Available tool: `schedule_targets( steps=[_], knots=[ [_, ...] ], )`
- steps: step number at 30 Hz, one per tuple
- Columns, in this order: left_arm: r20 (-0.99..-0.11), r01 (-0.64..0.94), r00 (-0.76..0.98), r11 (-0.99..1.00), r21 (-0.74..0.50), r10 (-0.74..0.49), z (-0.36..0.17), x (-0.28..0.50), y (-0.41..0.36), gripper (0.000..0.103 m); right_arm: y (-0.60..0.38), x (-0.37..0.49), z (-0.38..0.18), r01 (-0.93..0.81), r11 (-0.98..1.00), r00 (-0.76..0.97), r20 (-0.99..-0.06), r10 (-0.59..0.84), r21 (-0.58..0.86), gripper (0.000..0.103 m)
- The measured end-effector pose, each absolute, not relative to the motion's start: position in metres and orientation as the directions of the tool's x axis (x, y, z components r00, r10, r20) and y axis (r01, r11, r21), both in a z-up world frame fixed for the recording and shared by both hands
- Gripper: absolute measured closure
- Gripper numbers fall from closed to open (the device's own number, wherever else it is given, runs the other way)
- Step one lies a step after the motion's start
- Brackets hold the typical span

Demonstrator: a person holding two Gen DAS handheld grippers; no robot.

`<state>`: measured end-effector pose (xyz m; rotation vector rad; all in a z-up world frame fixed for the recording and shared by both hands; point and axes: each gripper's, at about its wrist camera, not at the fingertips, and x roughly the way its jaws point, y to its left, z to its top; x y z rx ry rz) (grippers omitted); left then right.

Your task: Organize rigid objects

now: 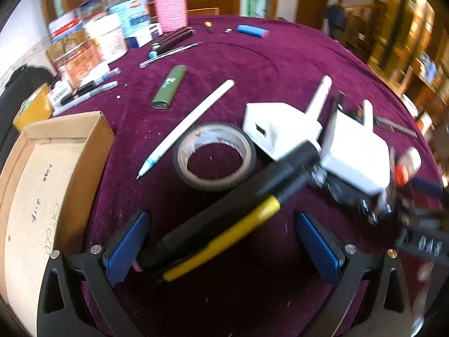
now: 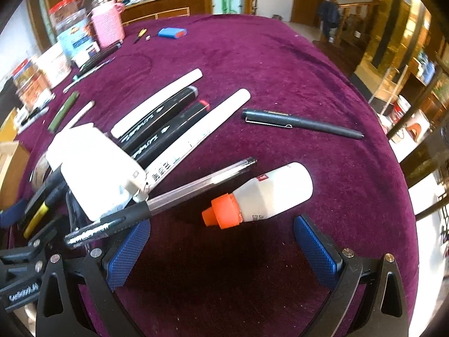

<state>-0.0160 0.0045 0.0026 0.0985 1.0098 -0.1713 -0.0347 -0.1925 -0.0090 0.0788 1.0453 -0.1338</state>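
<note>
Nearby, tape roll (image 1: 214, 156) beside markers (image 1: 224, 221).

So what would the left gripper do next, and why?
Probably close on the markers. The left gripper is open, and the black marker and yellow marker lie between its blue pads, untouched as far as I can tell. The box sits just to its left, a likely place for them.

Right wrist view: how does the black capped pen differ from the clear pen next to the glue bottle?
The black capped pen is opaque and lies apart, touching nothing. The clear pen has a see-through barrel with a black grip, and its grip end overlaps the white box. Both lie flat on the purple cloth.
</note>
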Motion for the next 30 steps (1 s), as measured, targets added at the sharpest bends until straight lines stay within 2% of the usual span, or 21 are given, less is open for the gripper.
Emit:
schedule_targets(
  steps=[8, 11, 14, 15, 17, 19, 21, 22, 23, 25, 26, 27, 30],
  knots=[
    [-0.848, 0.17, 0.522, 0.985, 0.005, -0.086, 0.002, -0.025, 0.005, 0.0, -0.19, -0.043, -0.005, 0.131, 0.991, 0.498, -0.865, -0.066, 0.0, 0.001],
    [-0.849, 0.173, 0.519, 0.985, -0.007, -0.097, 0.003, -0.023, 0.009, 0.0, -0.19, -0.068, 0.021, 0.129, 0.992, 0.577, -0.815, -0.06, 0.018, 0.001],
    [-0.845, 0.185, 0.52, 0.982, -0.033, -0.126, 0.005, -0.025, 0.012, 0.0, -0.183, -0.105, 0.068, 0.132, 0.991, 0.747, -0.656, -0.112, -0.018, 0.001],
    [-0.842, 0.191, 0.52, 0.98, -0.047, -0.142, 0.007, -0.025, 0.014, 0.001, -0.181, -0.121, 0.087, 0.145, 0.989, 0.823, -0.55, -0.144, -0.042, 0.001],
    [-0.824, 0.202, 0.537, 0.976, -0.084, -0.183, 0.015, -0.031, 0.022, 0.007, -0.181, -0.133, 0.098, 0.13, 0.99, 0.9, -0.411, -0.143, -0.061, 0.001],
    [-0.803, 0.214, 0.565, 0.974, -0.079, -0.189, 0.026, -0.039, 0.028, 0.007, -0.181, -0.117, 0.095, 0.125, 0.987, 0.894, -0.42, -0.155, -0.1, 0.001],
    [-0.784, 0.236, 0.596, 0.971, -0.036, -0.174, 0.036, -0.044, 0.031, 0.008, -0.19, -0.084, 0.081, 0.14, 0.986, 0.857, -0.487, -0.168, -0.094, 0.001],
    [-0.775, 0.252, 0.61, 0.968, -0.009, -0.166, 0.04, -0.045, 0.032, 0.015, -0.196, -0.071, 0.073, 0.122, 0.991, 0.852, -0.506, -0.135, -0.058, 0.001],
    [-0.775, 0.271, 0.611, 0.963, 0.009, -0.165, 0.043, -0.045, 0.034, 0.028, -0.203, -0.057, 0.061, 0.12, 0.993, 0.843, -0.526, -0.111, -0.018, 0.001],
    [-0.788, 0.303, 0.587, 0.953, 0.002, -0.185, 0.046, -0.041, 0.037, 0.042, -0.211, -0.042, 0.044, 0.149, 0.989, 0.814, -0.57, -0.114, 0.014, 0.001],
    [-0.794, 0.324, 0.572, 0.946, -0.014, -0.207, 0.046, -0.039, 0.039, 0.044, -0.216, -0.036, 0.038, 0.155, 0.987, 0.779, -0.619, -0.1, 0.035, 0.001],
    [-0.795, 0.34, 0.564, 0.94, -0.022, -0.223, 0.046, -0.038, 0.039, 0.044, -0.222, -0.035, 0.038, 0.143, 0.986, 0.781, -0.623, -0.057, 0.089, 0.001],
    [-0.803, 0.413, 0.543, 0.911, 0.003, -0.244, 0.041, -0.034, 0.028, 0.045, -0.233, -0.046, 0.043, 0.174, 0.98, 0.807, -0.585, -0.084, 0.098, 0.001]
  ],
)
